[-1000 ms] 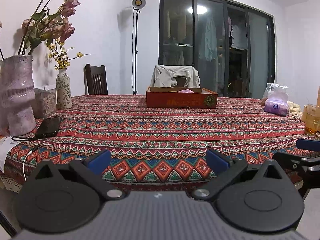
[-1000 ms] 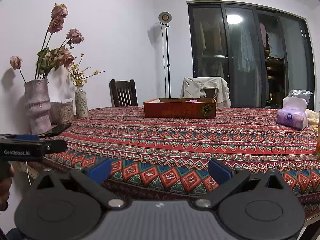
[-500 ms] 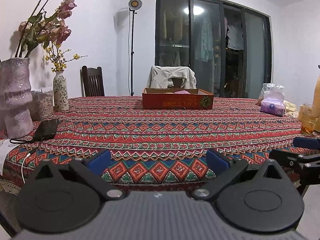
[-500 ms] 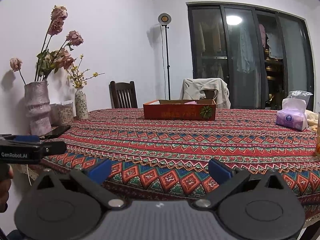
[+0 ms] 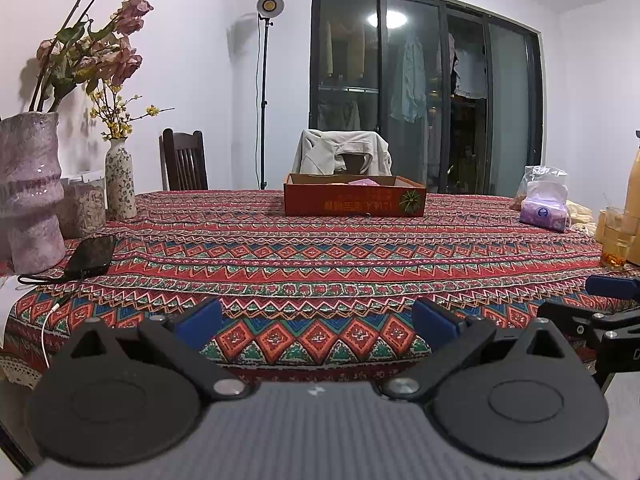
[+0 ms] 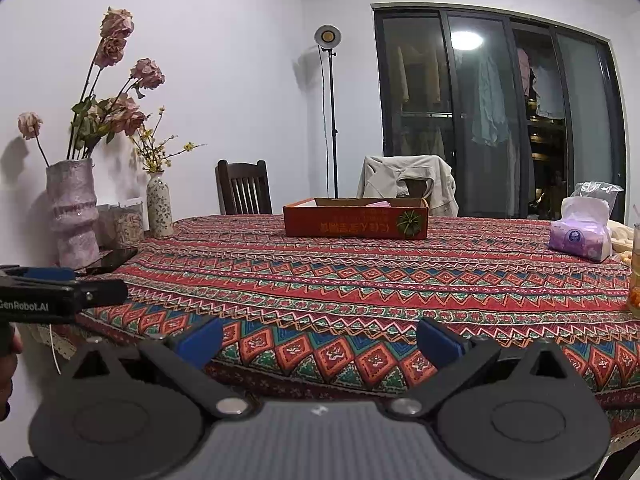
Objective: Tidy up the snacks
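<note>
I'm holding both grippers off the near edge of the bench (image 5: 320,248). My left gripper (image 5: 318,320) is showing its jaws spread wide with nothing between them; my right gripper (image 6: 320,338) is doing the same. I'm counting one red cardboard box (image 5: 354,200) sitting far across the patterned cloth near the middle, something pink peeking over its rim, too small to identify. Two vases (image 5: 28,192) and one phone (image 5: 92,254) are lining the left edge, one tissue pack (image 5: 546,210) and a glass (image 5: 618,240) the right. Open cloth is stretching between me and the box.
</note>
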Motion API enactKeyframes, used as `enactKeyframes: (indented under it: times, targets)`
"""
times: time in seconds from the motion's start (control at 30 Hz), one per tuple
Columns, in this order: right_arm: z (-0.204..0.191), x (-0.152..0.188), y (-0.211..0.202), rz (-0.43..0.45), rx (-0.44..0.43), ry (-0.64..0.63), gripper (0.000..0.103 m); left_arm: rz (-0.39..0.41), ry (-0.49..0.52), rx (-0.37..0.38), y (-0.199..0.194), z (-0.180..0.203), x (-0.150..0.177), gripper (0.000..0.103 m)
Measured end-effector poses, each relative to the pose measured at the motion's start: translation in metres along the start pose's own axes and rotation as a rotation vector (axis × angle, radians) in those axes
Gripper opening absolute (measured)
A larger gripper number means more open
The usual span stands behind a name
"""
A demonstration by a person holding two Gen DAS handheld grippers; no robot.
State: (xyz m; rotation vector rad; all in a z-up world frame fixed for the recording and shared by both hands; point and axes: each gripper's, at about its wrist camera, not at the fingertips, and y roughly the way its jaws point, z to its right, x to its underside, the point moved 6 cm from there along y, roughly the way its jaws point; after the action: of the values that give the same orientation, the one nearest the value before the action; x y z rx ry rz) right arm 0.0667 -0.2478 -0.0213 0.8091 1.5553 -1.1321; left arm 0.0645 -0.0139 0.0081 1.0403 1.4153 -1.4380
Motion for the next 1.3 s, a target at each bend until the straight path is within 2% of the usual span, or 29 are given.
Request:
enactKeyframes:
  times: [1.3]
  targets:
    - [0.0,-0.0034,-0.0034,0.016,-0.004,0.009,0.103,0.003,-0.002,-0.001,-0.0005,-0.0005,0.0006,0.103]
